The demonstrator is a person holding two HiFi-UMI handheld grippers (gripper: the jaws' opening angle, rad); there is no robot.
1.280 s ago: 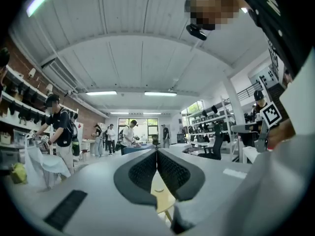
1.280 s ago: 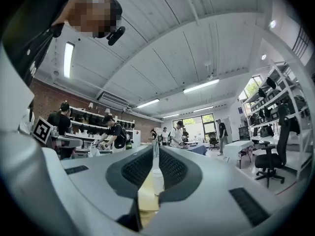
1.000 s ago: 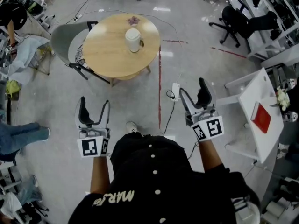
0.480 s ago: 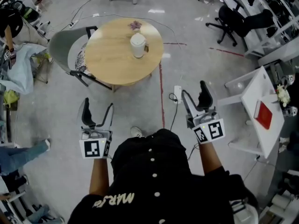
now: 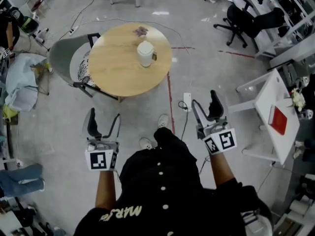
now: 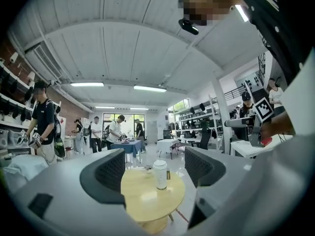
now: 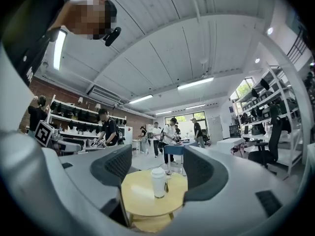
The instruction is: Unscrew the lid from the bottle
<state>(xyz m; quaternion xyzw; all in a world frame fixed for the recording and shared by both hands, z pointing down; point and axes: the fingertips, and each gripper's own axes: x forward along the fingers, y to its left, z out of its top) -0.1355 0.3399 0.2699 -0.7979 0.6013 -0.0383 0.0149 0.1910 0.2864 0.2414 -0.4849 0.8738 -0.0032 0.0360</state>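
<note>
In the head view, we cannot resolve the seam between the lid [image 5: 145,46] and the body of the bottle [image 5: 145,55]. The dark patch on the bottle's side is too small to read. The small pinkish item [image 5: 141,31] at the far rim of the round table [image 5: 113,70] cannot be identified. The table top covers part of the grey chair [image 5: 64,53]. A leg in jeans [image 5: 19,181] is cut off by the left edge. In the left gripper view, one jaw covers the table's left rim.
</note>
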